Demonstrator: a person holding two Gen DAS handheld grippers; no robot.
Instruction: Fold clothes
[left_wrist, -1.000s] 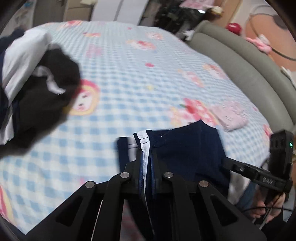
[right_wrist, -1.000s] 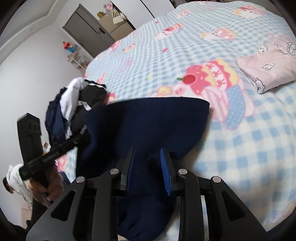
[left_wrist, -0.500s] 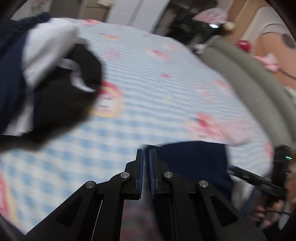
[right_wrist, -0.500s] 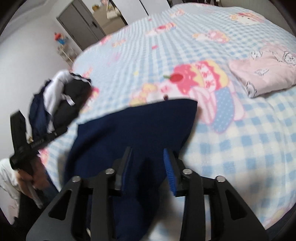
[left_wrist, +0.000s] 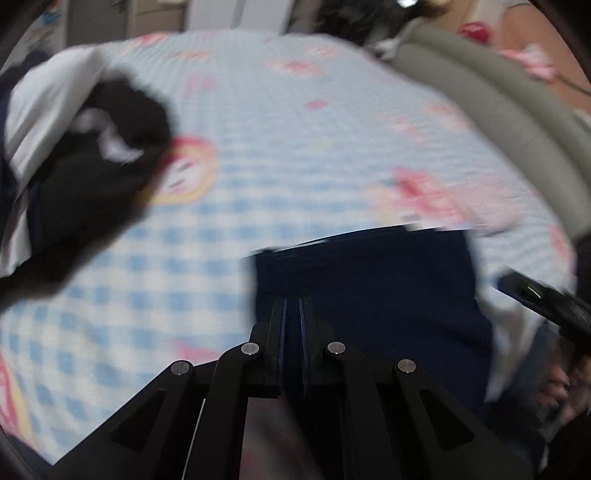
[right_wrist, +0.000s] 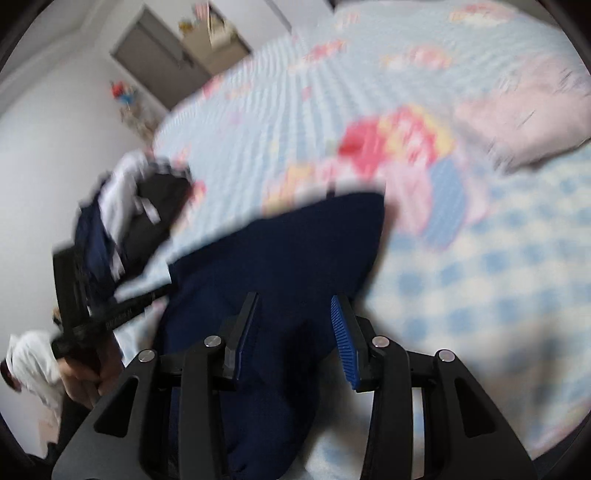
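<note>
A navy blue garment (left_wrist: 369, 291) lies folded at the near edge of the bed, also in the right wrist view (right_wrist: 295, 258). My left gripper (left_wrist: 292, 306) has its jaws nearly closed over the garment's left edge; blur hides whether cloth is pinched between them. My right gripper (right_wrist: 295, 314) is open, its fingers straddling the garment's near part without gripping it. The left gripper's body shows at the left of the right wrist view (right_wrist: 110, 314).
A heap of dark and white clothes (left_wrist: 74, 155) lies at the bed's left. A folded pink garment (right_wrist: 524, 122) lies at the right. The checked blue bedsheet (left_wrist: 295, 147) spreads beyond. A grey padded headboard (left_wrist: 480, 92) curves along the right.
My left gripper let the garment's white-striped edge down and drew back to its near left edge. My right gripper has opened wider. Both views swing and blur.
</note>
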